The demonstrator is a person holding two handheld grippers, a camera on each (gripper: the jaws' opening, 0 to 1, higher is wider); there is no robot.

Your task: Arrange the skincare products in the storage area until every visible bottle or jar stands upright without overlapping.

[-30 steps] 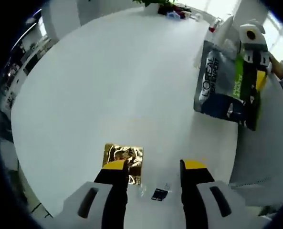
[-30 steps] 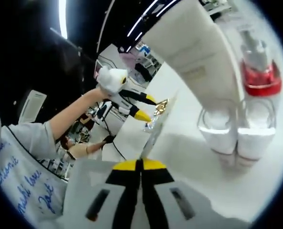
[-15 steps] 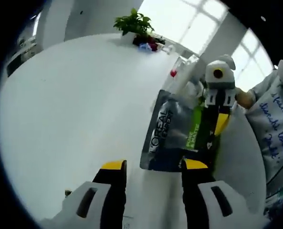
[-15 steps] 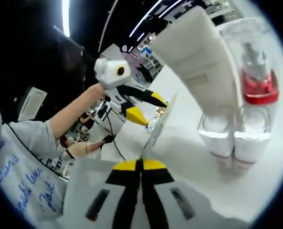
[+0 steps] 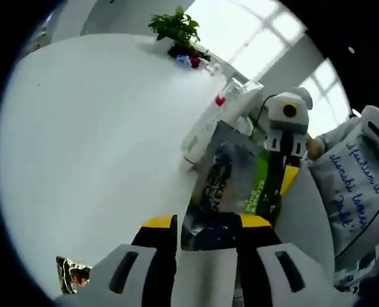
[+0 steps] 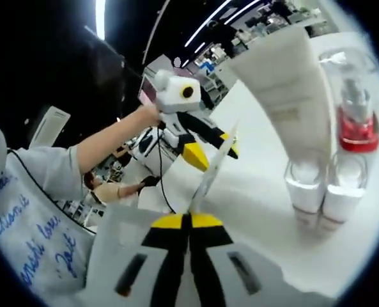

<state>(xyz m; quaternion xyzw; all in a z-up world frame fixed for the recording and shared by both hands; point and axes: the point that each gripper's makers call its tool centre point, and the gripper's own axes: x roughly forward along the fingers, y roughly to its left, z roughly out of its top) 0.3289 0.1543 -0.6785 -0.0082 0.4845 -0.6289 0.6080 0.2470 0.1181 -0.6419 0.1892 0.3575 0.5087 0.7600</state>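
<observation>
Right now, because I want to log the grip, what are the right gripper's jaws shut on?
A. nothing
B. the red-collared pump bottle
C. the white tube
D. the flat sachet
D: the right gripper has its jaws pressed together on the edge of the flat sachet, which the left gripper straddles.

Right gripper (image 6: 189, 220) clamped on thin sachet edge (image 6: 209, 174); left gripper (image 6: 205, 150) beside it; white tube (image 6: 290, 96) right.

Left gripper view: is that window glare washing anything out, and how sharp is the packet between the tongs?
Left gripper view: the windows are blown out white, and the sachet lettering is smeared and unreadable. Right gripper view: the white tube and red-collared bottle are fairly sharp but bowed by the fisheye; the sachet shows edge-on as a thin sliver.
</observation>
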